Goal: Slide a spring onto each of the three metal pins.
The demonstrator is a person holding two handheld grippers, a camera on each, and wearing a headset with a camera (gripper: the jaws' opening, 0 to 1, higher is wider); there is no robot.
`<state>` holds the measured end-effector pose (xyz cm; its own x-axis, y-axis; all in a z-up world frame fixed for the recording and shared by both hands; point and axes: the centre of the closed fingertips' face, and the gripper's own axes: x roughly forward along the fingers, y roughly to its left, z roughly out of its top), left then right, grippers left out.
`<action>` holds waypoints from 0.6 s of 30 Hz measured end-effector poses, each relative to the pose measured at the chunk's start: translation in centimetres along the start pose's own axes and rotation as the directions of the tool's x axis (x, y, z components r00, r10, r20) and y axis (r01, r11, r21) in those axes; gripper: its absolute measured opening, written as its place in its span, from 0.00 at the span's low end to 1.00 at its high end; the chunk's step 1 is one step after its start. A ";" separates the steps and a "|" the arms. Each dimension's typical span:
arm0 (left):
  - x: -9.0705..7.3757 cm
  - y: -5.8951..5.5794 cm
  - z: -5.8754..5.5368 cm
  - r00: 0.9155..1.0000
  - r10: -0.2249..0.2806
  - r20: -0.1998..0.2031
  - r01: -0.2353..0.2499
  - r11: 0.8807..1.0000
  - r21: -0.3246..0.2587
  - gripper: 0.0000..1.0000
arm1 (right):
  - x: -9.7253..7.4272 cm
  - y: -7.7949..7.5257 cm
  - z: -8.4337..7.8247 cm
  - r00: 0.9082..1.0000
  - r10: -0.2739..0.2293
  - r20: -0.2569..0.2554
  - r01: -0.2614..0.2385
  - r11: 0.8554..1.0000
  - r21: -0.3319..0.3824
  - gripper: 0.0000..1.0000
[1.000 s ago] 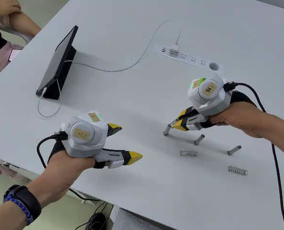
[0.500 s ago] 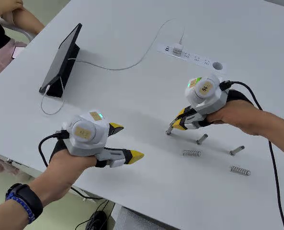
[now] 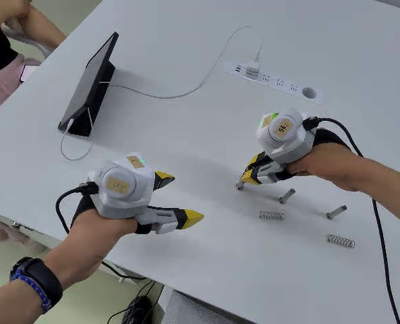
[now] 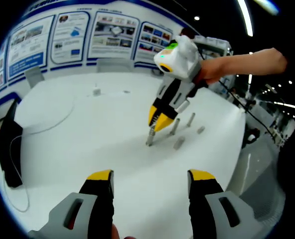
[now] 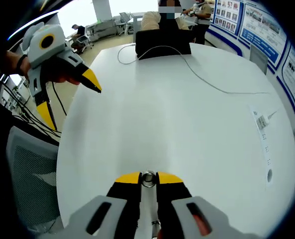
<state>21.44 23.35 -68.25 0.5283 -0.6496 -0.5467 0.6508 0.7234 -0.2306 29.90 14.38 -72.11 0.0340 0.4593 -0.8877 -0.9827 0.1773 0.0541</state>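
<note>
My right gripper (image 3: 249, 178) is shut on a metal pin (image 3: 240, 184), tilted with its lower end touching the white table (image 3: 186, 135). In the right gripper view the pin (image 5: 148, 178) shows end-on between the shut jaws of that gripper (image 5: 148, 175). Two more pins (image 3: 286, 196) (image 3: 335, 212) lie on the table to its right. Two springs (image 3: 272, 215) (image 3: 340, 240) lie nearer the front. I cannot tell if a spring is on the held pin. My left gripper (image 3: 177, 198) hovers open and holds nothing at the front left; in its own view the gripper (image 4: 150, 175) points at the right gripper (image 4: 159, 121).
A tablet on a stand (image 3: 88, 84) sits at the far left with a white cable running to a power strip (image 3: 270, 79) at the back. A person (image 3: 11, 34) sits at the far left corner. The table's front edge runs close below my left hand.
The head camera has shifted a little. My right gripper has leaned slightly left over the held pin; the pins and springs on the table have stayed put.
</note>
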 end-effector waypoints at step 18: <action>0.0 0.0 0.2 1.000 0.010 0.015 -0.010 1.000 -0.020 0.60 | 1.7 0.0 -1.2 1.000 -0.013 -0.019 0.013 1.000 -0.021 0.13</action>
<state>21.56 23.30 -68.08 0.5429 -0.6454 -0.5373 0.6343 0.7345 -0.2413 29.75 14.14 -74.18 0.0431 0.4401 -0.8969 -0.9857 0.1651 0.0336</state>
